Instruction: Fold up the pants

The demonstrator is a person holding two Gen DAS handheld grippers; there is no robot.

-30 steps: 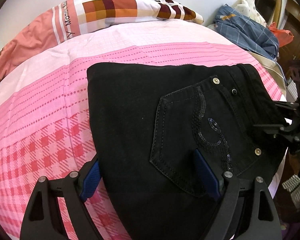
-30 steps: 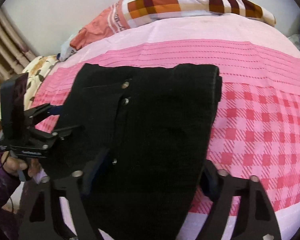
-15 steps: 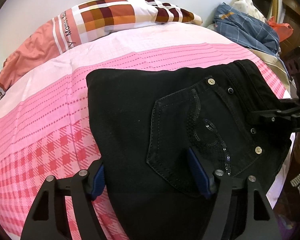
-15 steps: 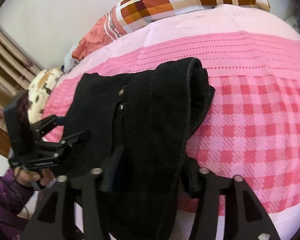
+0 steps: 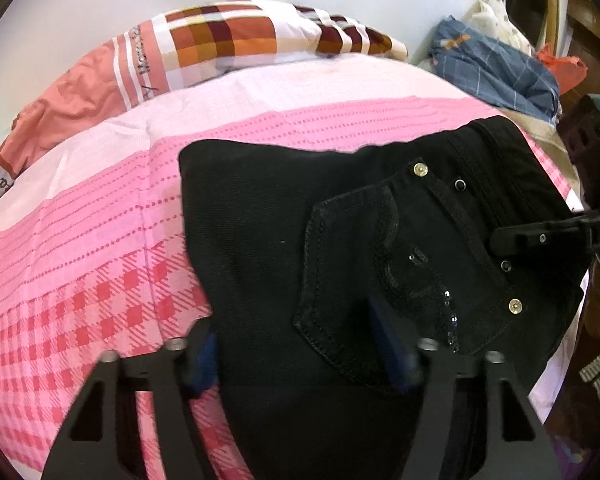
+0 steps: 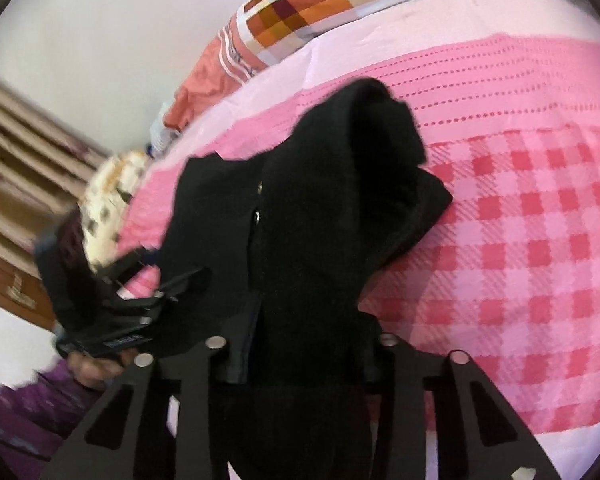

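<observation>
Black pants [image 5: 340, 240] lie folded on a bed with a pink checked sheet [image 5: 80, 260], a checked pillow [image 5: 240, 40] behind them. The left gripper [image 5: 300, 356] has just been closing, its blue pads squeezing a bunch of the cloth near the back pocket [image 5: 380, 280]. The right gripper [image 6: 304, 340] has also been closing and seems to pinch a raised fold, though blur hides the pads.

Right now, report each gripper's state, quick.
Left gripper: jaws just closing around the black pants; a grip cannot be told.
Right gripper: jaws just closed, shut on the black pants.
</observation>
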